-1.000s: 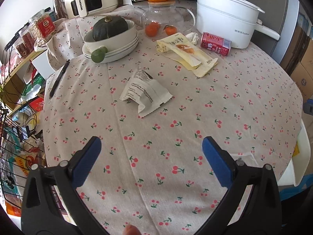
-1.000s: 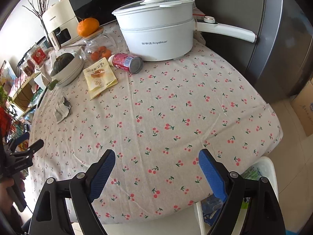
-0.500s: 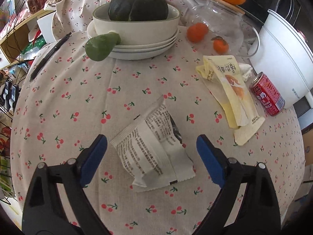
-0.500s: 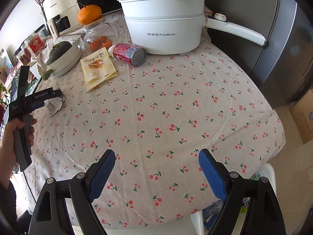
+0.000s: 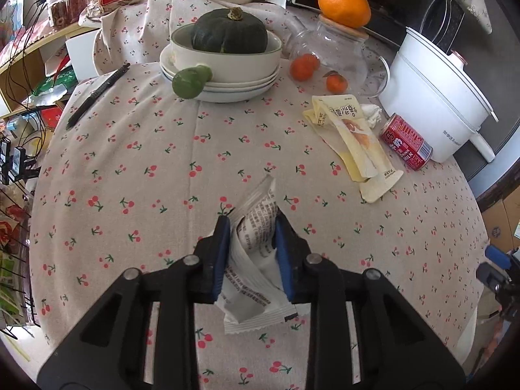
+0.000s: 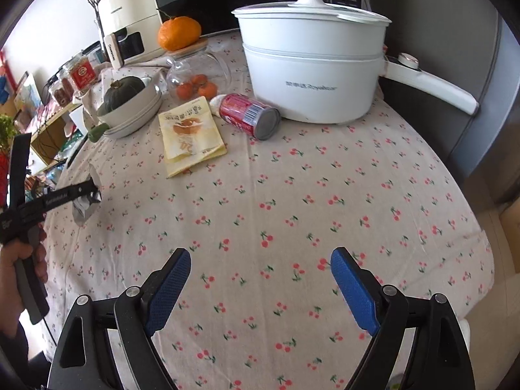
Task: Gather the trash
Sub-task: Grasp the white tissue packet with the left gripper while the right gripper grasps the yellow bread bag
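A white printed wrapper [image 5: 250,295] lies crumpled on the cherry-print tablecloth [image 5: 146,162]. My left gripper [image 5: 253,224] straddles it with its jaws closing, and both blue pads press its sides. The right wrist view shows that gripper [image 6: 91,191] on the wrapper [image 6: 83,209] at the far left, held by a hand. Flat yellow snack packets [image 5: 354,139] [image 6: 190,136], a red can [image 5: 406,146] [image 6: 248,115] on its side and a crumpled tissue [image 5: 370,113] lie farther back. My right gripper [image 6: 260,260] hangs open over bare cloth with nothing between its fingers.
A white electric pot [image 6: 312,74] stands at the back right. A bowl with a dark squash [image 5: 224,52] sits on stacked plates, a green fruit [image 5: 190,79] beside it. A glass jar [image 5: 328,52] holds small oranges. A black pen [image 5: 97,94] lies left.
My left gripper moved forward over the white wrapper and its jaws came together on it, crumpling it. The right gripper drifted a little across the table, still open.
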